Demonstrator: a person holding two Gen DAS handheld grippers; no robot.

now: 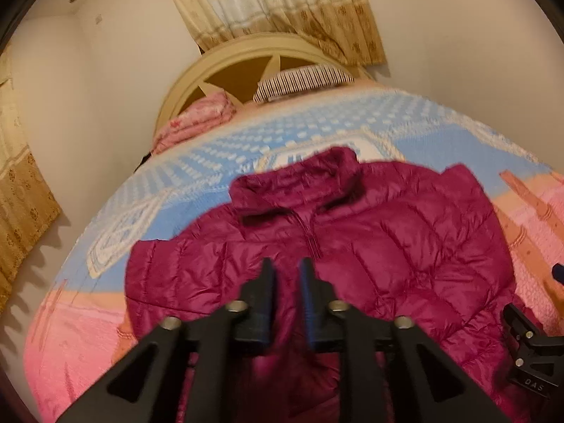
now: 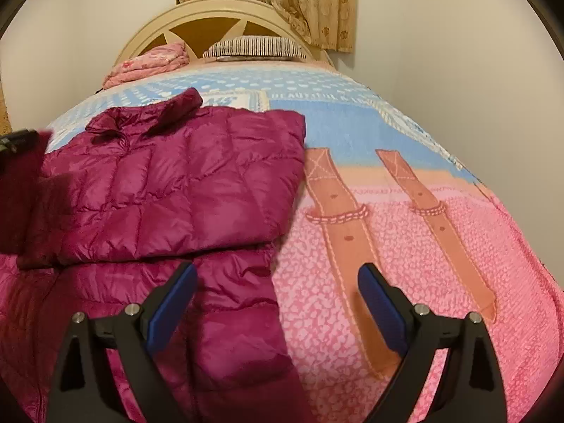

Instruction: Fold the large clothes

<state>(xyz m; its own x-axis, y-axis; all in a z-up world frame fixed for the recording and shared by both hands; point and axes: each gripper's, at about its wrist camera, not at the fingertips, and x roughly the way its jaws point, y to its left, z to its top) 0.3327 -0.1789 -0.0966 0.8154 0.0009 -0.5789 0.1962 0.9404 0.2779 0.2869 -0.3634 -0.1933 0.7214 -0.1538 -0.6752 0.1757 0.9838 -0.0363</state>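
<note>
A magenta quilted puffer jacket (image 1: pixel 370 239) lies on the bed, collar toward the headboard, its sides folded in. It also shows in the right wrist view (image 2: pixel 183 190), with a sleeve laid across the lower body. My left gripper (image 1: pixel 287 271) hangs over the jacket's middle with its jaws nearly shut, a narrow gap between the blue pads, and magenta fabric shows between them. My right gripper (image 2: pixel 278 282) is open and empty above the jacket's right edge and the blanket. The right gripper's body shows at the right edge of the left wrist view (image 1: pixel 528 345).
The bed carries a blue and pink blanket (image 2: pixel 405 246). A folded pink cloth (image 2: pixel 151 61) and a striped pillow (image 2: pixel 253 47) lie by the cream headboard (image 2: pixel 211 14). White walls flank the bed, and curtains (image 1: pixel 275 7) hang behind it.
</note>
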